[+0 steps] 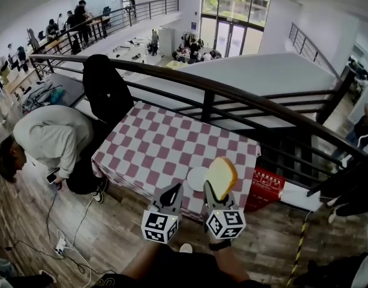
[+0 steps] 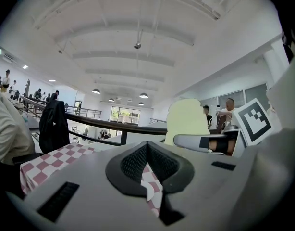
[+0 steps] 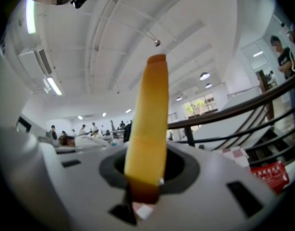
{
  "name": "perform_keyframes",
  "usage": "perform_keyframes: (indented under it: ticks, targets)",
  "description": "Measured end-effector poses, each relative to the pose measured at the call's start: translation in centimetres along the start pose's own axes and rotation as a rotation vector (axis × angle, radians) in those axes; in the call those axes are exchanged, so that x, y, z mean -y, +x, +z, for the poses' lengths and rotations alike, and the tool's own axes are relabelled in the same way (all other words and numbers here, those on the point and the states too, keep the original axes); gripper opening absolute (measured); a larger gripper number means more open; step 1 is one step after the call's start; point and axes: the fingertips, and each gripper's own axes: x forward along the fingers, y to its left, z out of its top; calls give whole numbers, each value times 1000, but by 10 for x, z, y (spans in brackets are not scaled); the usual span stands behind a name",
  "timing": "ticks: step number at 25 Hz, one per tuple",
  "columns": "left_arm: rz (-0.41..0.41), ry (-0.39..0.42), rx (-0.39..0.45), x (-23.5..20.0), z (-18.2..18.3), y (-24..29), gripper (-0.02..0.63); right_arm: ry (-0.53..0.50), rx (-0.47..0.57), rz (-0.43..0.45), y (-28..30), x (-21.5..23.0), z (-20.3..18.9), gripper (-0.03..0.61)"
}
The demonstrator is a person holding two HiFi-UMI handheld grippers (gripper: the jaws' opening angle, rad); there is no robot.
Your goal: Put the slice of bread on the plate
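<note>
- Far left, a person in a pale top (image 1: 49, 137) bends low over the wooden floor, just beside a worktop (image 1: 166, 143) covered in a red-and-white check cloth. A black jacket (image 1: 106, 89) hangs on the dark railing (image 1: 232, 95) behind it.
- The left claw (image 1: 171, 194) is held before the near edge of the worktop. Its own view shows the left claw (image 2: 148, 165) with jaws drawn together. Only a sliver of the check cloth (image 2: 51, 160) shows between the dark pads, and nothing is held.
- A white plate (image 1: 198, 177) lies bare near the worktop's front edge, between the two claws as the head view frames them.
- The right claw (image 1: 213, 194) stands just right of the left one, its marker cube towards the camera. Its jaws are parted only by the thickness of the slice of bread (image 1: 222, 177), and they clamp its lower end.
- In the right gripper view, the right claw (image 3: 145, 186) holds the slice (image 3: 150, 124) upright and edge-on, showing a golden crust that darkens to brown at the gripped end. The left gripper view catches the slice's pale cream face (image 2: 187, 119).
- The slice is off the plate, held up in the claw, and from above it overlaps the plate's right rim.
- Right of the worktop, a red box (image 1: 265, 188) stands by the railing.
</note>
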Motion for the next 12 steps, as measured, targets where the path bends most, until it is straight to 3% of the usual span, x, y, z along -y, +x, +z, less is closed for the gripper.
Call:
perform_keyframes:
  ticks: [5, 12]
  targets:
    - [18, -8, -57, -5, -20, -7, 18, 53, -73, 15, 5, -5, -34, 97]
    - [62, -29, -101, -32, -31, -10, 18, 90, -109, 31, 21, -10, -49, 97]
